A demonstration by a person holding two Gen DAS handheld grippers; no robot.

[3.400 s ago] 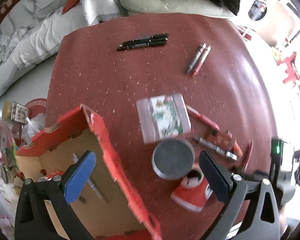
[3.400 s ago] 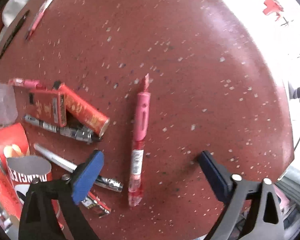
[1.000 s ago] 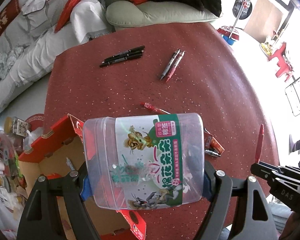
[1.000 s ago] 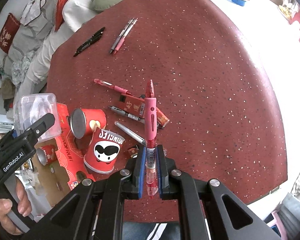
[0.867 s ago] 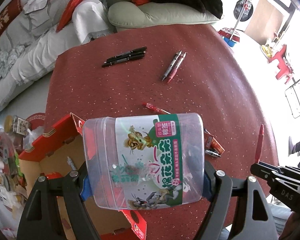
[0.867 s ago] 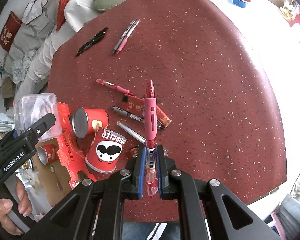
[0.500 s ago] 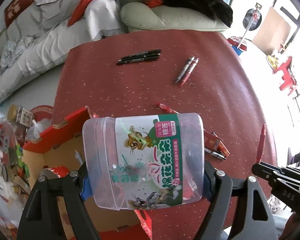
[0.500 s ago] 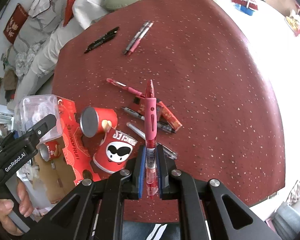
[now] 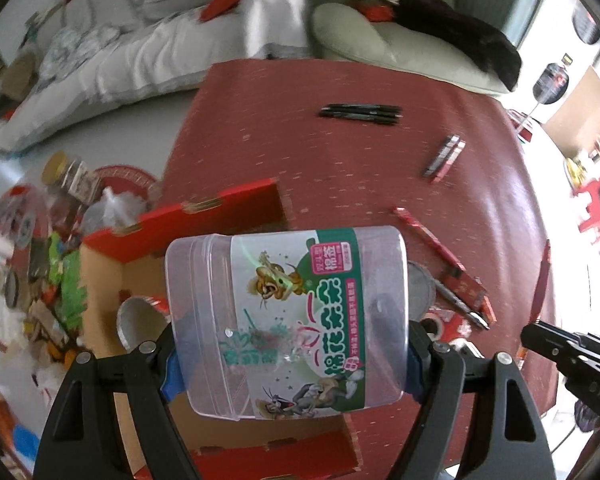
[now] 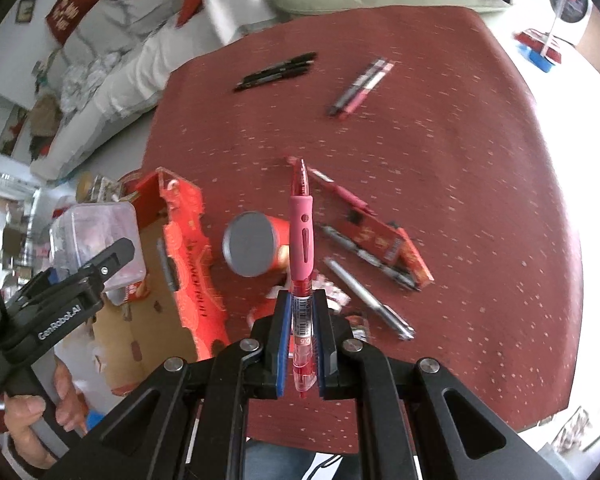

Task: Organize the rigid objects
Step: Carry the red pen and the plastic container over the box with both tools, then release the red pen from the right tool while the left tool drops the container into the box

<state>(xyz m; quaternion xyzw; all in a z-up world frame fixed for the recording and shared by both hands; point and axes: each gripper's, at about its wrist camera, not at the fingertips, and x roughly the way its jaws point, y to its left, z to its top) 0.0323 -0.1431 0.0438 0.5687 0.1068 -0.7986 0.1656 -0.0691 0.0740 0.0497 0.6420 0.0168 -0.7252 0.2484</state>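
Note:
My left gripper [image 9: 290, 344] is shut on a clear plastic box with a green cartoon label [image 9: 288, 312] and holds it above the open red cardboard box [image 9: 204, 216]. The left gripper also shows in the right wrist view [image 10: 96, 264] over that box [image 10: 188, 264]. My right gripper [image 10: 300, 320] is shut on a red-and-pink pen [image 10: 302, 240], held in the air above the red table [image 10: 480, 160]; the pen tip shows in the left wrist view [image 9: 540, 280].
On the table lie a red paper cup on its side [image 10: 256, 250], a flat red packet [image 10: 388, 240], silver pens [image 10: 368, 300], a red pen [image 10: 340, 190], black pens [image 10: 276, 72] and two pens [image 10: 360, 86]. A sofa [image 9: 160, 40] stands beyond; clutter [image 9: 28, 280] covers the floor left.
Both grippers have moved left with their loads. The plastic box now hangs more over the cardboard box; the pen now hangs over the paper cup.

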